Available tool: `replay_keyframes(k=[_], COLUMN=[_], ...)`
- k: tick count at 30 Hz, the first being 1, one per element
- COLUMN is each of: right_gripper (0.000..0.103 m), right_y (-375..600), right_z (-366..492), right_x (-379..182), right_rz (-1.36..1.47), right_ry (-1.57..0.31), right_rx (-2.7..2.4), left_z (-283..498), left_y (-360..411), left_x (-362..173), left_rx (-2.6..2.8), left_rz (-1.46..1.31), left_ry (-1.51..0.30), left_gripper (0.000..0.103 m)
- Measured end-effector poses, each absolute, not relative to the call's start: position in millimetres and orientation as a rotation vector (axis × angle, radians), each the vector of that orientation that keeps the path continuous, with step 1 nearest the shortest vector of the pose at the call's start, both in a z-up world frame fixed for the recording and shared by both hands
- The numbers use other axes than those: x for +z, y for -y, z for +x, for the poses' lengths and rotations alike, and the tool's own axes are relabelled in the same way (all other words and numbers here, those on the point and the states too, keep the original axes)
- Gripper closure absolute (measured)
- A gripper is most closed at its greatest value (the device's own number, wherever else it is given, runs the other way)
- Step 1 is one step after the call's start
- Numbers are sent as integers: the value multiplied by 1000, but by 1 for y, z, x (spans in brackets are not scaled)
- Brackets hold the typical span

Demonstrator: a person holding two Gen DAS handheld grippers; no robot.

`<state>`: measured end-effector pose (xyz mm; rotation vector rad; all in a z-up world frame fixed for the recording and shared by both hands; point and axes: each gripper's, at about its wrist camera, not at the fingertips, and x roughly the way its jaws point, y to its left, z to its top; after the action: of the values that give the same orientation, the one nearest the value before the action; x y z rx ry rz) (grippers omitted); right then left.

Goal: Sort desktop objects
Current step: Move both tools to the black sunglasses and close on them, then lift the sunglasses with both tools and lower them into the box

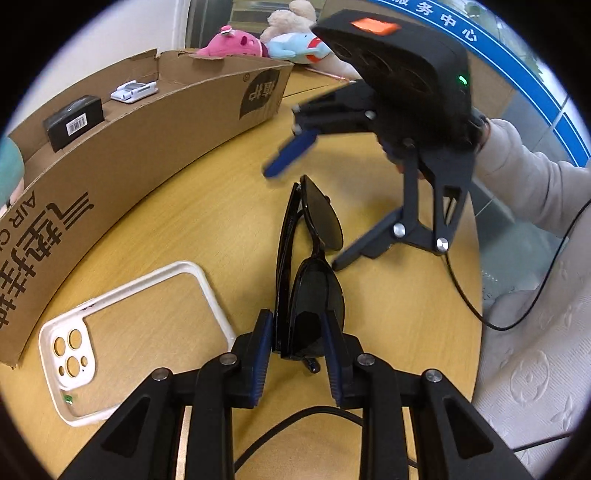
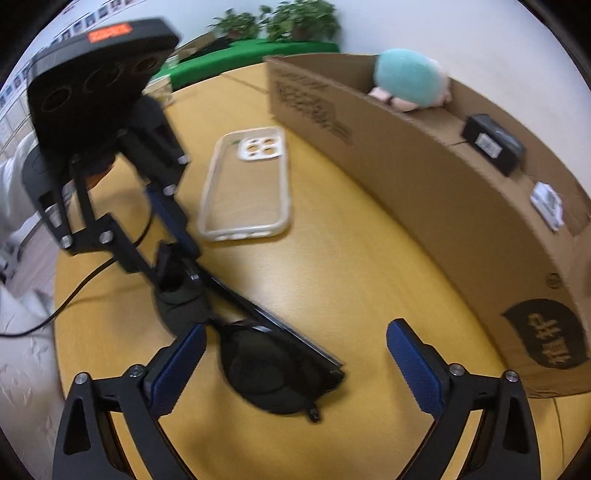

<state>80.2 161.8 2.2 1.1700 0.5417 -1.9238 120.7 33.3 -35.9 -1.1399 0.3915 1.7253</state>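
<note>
Wooden table (image 1: 207,206): light oak finish, rounded edge; all items below are carried on it.

Sunglasses (image 1: 314,273): black frame, dark lenses, temples folded. They lie near the middle of the table, and one end is gripped by the left gripper (image 1: 299,343). The blue-padded fingers (image 1: 264,343) of that gripper are closed against both sides of the frame. In the right wrist view the sunglasses (image 2: 273,365) are seen stretching from the left gripper (image 2: 177,273) toward the right gripper (image 2: 295,365).

Right gripper (image 1: 286,147): held above the table beyond the far end of the sunglasses. Its fingers (image 2: 417,369) are spread wide, and nothing is held between them. One lens is seen between the open fingers in its own view; contact cannot be confirmed.

Phone case (image 1: 122,332): white rim, clear back, camera cut-outs. It lies flat on the table between the sunglasses and the cardboard box, apart from both.

Cardboard box (image 1: 122,155): large, open-topped, printed in black, set along the table's far side. Inside are seen a small black box (image 1: 74,122) with a barcode label, a small white item (image 1: 135,90), and a teal plush toy (image 2: 410,79).

Plush toys, pink (image 1: 232,46) and blue (image 1: 295,46): placed behind the box.

Potted plants (image 2: 280,20): set by the wall in the background.
</note>
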Motion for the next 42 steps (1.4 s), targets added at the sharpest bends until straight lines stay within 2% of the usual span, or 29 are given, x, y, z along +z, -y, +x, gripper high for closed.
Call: replay_keyframes(k=[2,4,5,10,16,24,31,37,42], right_gripper=[26,30,36,37,37,37,37,37,37], right_y=[-159,-160,-162,-165,-168,-171,-171,-170,-165], right_z=[85,90,91,98,105,113,113,107,92], right_x=[-4,-8,-8,-7,-8,-6,2,21,52], right_rz=[1197,1190,1191,1181,1185,1189,1170,1127,1054], right_ry=[-572,-611,-606,-600,-538,-496,-490,-481,-518], right_rx=[-1898,-1909,-1909,-1927,-1970,-2028,-2071,-2119,-2166], left_z=[114,113,113,113,119,118,111,98,77], left_y=[-27,-24,-23,-22,-8,2,3,11,18], left_x=[-36,-36,-35,-37,-42,-41,-38,-17,17], left_rx=[1721,1722,1720,1739,1781,1816,1843,1877,1920], left_rz=[-1148,-1147,-1144,-1164,-1198,-1207,-1224,-1219,-1163], left_ry=[-337,-335,-335,-331,-225,-97,-2,114,134], left_gripper=[77,77,77,73,74,78,79,79,80])
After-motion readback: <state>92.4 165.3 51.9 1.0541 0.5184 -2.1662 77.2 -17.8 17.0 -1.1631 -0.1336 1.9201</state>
